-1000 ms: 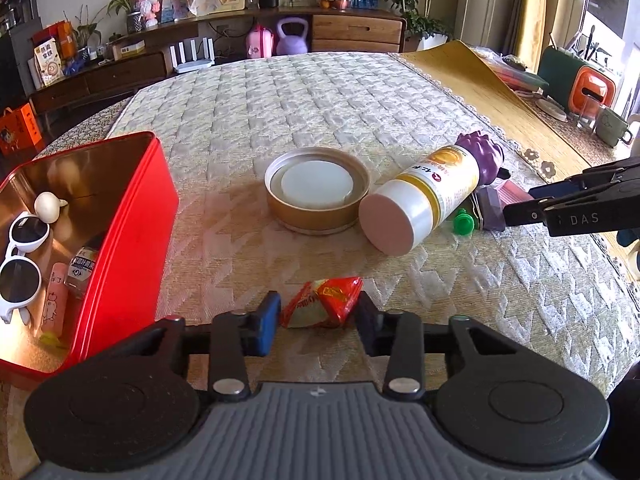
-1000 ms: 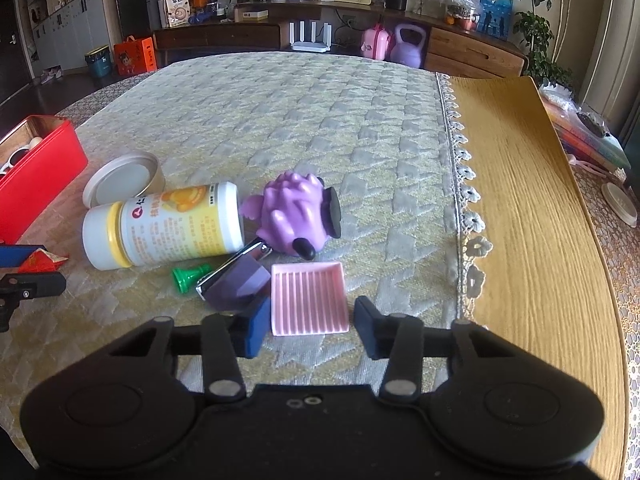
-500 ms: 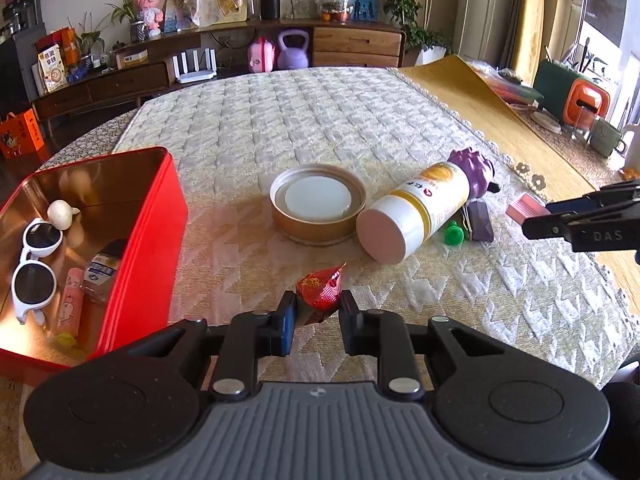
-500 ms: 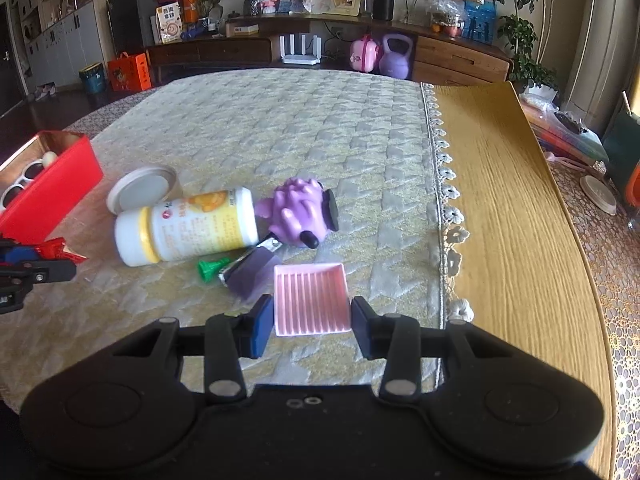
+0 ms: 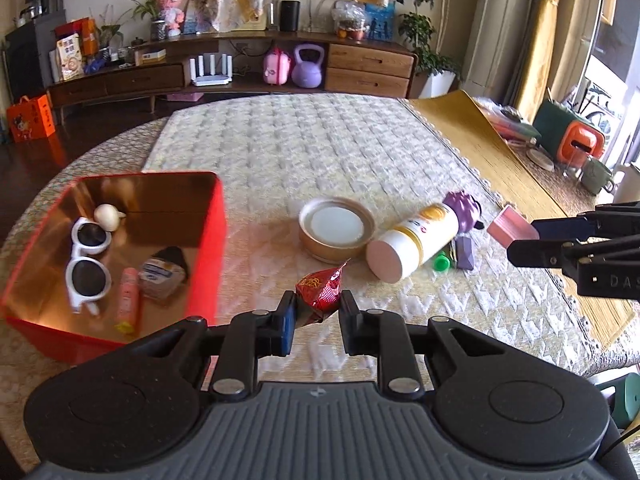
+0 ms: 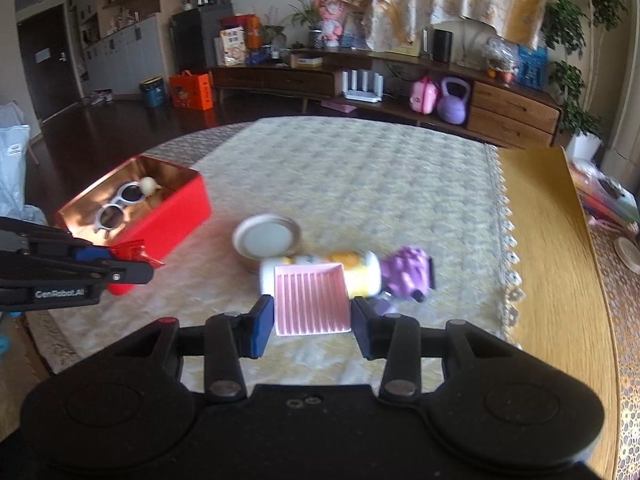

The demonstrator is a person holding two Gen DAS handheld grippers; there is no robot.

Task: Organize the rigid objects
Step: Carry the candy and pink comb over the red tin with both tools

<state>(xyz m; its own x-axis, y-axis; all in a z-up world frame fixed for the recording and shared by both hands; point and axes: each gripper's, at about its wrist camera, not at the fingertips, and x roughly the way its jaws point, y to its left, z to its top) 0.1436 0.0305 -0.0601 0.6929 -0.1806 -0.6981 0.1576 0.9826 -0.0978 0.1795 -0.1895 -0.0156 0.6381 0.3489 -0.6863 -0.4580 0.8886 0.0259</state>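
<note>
Red foil packet (image 5: 319, 289) sits pinched in the left gripper (image 5: 316, 314), beside the red tin (image 5: 208, 240). The right gripper (image 6: 313, 314) clamps a pink ridged tray (image 6: 310, 300).

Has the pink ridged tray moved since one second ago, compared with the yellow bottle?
Yes. The pink ridged tray, gripped in the right gripper, has lifted off the tablecloth and now overlaps the lying yellow bottle in the right wrist view.

Glossy foil wrapper (image 5: 320, 288), shiny metal tin (image 5: 208, 248), quilted cloth tablecover (image 5: 320, 152).

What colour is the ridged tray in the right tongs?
Pink ridged tray; clearest in the right wrist view.
</note>
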